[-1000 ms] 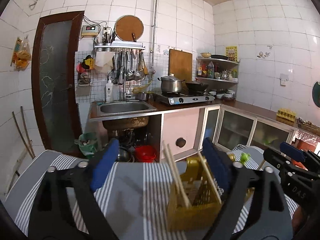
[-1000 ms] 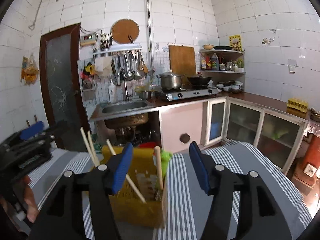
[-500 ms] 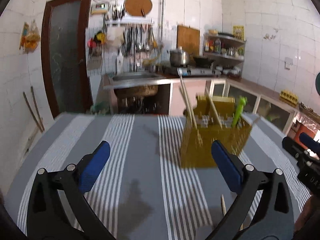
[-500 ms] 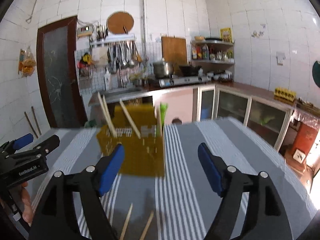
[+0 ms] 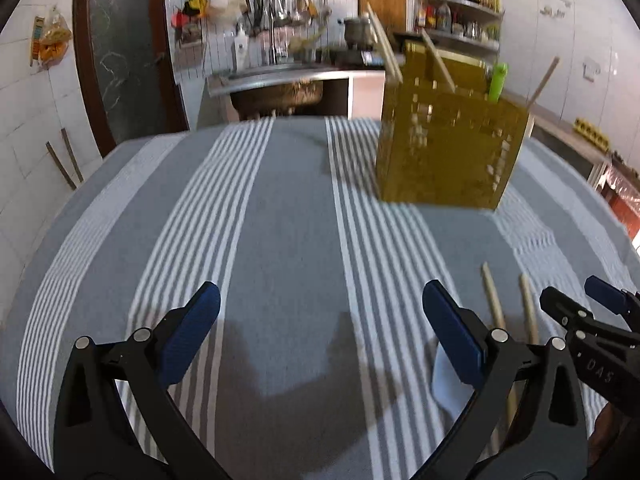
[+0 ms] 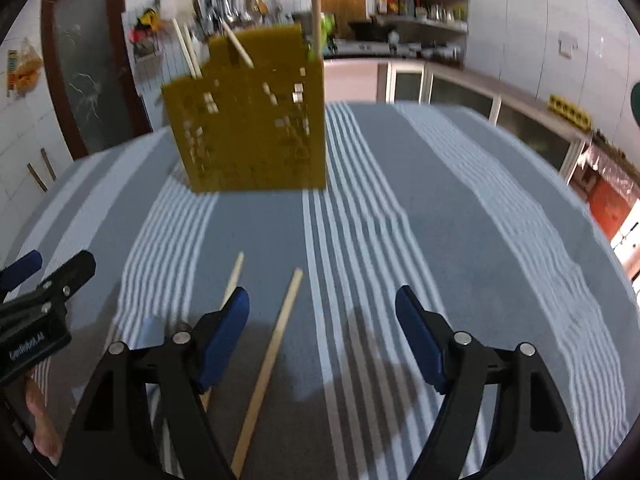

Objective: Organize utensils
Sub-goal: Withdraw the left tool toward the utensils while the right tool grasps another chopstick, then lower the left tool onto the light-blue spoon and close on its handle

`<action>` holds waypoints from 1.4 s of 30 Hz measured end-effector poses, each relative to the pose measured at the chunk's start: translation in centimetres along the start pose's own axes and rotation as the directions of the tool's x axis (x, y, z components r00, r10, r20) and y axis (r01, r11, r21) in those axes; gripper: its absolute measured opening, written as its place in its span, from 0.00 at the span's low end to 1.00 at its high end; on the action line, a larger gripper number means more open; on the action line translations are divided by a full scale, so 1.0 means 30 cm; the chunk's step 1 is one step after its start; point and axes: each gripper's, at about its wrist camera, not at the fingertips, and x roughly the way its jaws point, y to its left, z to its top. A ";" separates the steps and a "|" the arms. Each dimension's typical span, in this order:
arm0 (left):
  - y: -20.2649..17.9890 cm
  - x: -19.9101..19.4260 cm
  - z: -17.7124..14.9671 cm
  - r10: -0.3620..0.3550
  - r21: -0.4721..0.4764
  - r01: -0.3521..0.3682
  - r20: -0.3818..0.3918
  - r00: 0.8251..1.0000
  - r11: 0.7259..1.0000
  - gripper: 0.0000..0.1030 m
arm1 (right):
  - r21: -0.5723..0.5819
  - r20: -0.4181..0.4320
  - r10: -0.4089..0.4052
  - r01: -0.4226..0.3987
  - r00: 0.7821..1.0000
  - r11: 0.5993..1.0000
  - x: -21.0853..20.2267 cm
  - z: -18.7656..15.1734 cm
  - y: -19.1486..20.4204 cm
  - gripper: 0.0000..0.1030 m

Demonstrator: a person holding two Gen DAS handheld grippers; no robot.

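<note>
A yellow perforated utensil holder (image 5: 448, 148) (image 6: 252, 128) stands on the grey striped tablecloth (image 5: 280, 220) (image 6: 420, 208), with several chopsticks and a green utensil (image 5: 497, 82) sticking out of it. Two loose wooden chopsticks (image 6: 268, 364) (image 5: 494, 300) lie on the cloth in front of it. My left gripper (image 5: 320, 328) is open over bare cloth, left of the loose chopsticks. My right gripper (image 6: 322, 334) is open, and one loose chopstick lies on the cloth below, between its fingers, near the left pad. Something small and pale blue (image 5: 444, 384) lies by the left gripper's right finger.
Beyond the table are a sink counter (image 5: 280, 76), a stove with pots, shelves and a dark door (image 5: 120, 52). A person's hand (image 6: 38, 412) holds the left gripper at the right wrist view's left edge. The table's edges curve away on both sides.
Both grippers have dropped and tilted down toward the table. The holder now sits farther ahead, and the loose chopsticks have come into view. Both sets of jaws have widened.
</note>
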 end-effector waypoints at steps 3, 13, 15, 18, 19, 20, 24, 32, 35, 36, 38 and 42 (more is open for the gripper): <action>-0.002 0.011 -0.008 0.000 0.003 0.000 -0.022 1.000 1.000 0.95 | 0.005 -0.034 -0.009 0.009 0.999 1.000 0.029 -0.016 0.007 0.67; -0.037 0.052 -0.054 -0.019 0.022 0.021 -0.071 0.997 1.000 0.95 | -0.030 -0.089 -0.024 0.022 0.996 0.999 0.089 -0.020 0.056 0.29; -0.044 0.058 -0.063 -0.038 0.024 0.040 -0.092 0.995 0.999 0.95 | -0.036 -0.090 -0.002 -0.002 0.996 0.999 0.091 -0.014 0.063 0.14; -0.052 0.052 -0.072 -0.060 0.024 0.063 -0.101 0.993 0.998 0.95 | -0.042 -0.088 0.018 -0.021 0.996 0.999 0.089 -0.011 0.055 0.10; -0.053 0.047 -0.075 -0.064 0.024 0.067 -0.101 0.993 0.997 0.95 | -0.039 -0.088 0.024 -0.028 0.996 0.999 0.087 -0.009 0.049 0.10; -0.055 0.044 -0.079 -0.070 0.022 0.072 -0.102 0.992 0.997 0.95 | -0.036 -0.088 0.028 -0.031 0.996 0.999 0.084 -0.008 0.040 0.07; -0.075 0.025 -0.095 -0.103 0.017 0.106 -0.115 0.988 0.994 0.95 | -0.043 -0.086 0.013 -0.017 0.996 0.999 0.076 -0.005 -0.006 0.07; -0.140 0.010 -0.136 -0.088 0.093 0.103 -0.148 0.985 0.990 0.95 | -0.023 -0.083 0.019 -0.021 0.996 1.000 0.071 -0.009 -0.075 0.07; -0.152 0.001 -0.138 -0.076 0.109 0.092 -0.138 0.987 0.990 0.95 | -0.019 -0.077 0.023 -0.024 0.997 1.000 0.074 -0.012 -0.074 0.07; -0.156 0.000 -0.139 -0.071 0.113 0.087 -0.137 0.988 0.990 0.95 | -0.020 -0.075 0.023 -0.024 0.997 0.999 0.074 -0.013 -0.074 0.07; -0.159 -0.001 -0.140 -0.073 0.111 0.088 -0.138 0.988 0.990 0.95 | -0.019 -0.072 0.026 -0.027 0.997 0.999 0.076 -0.014 -0.075 0.07; -0.153 0.007 -0.139 -0.089 0.084 0.103 -0.156 0.984 0.991 0.95 | -0.006 -0.069 0.040 -0.040 0.997 0.999 0.075 -0.016 -0.084 0.07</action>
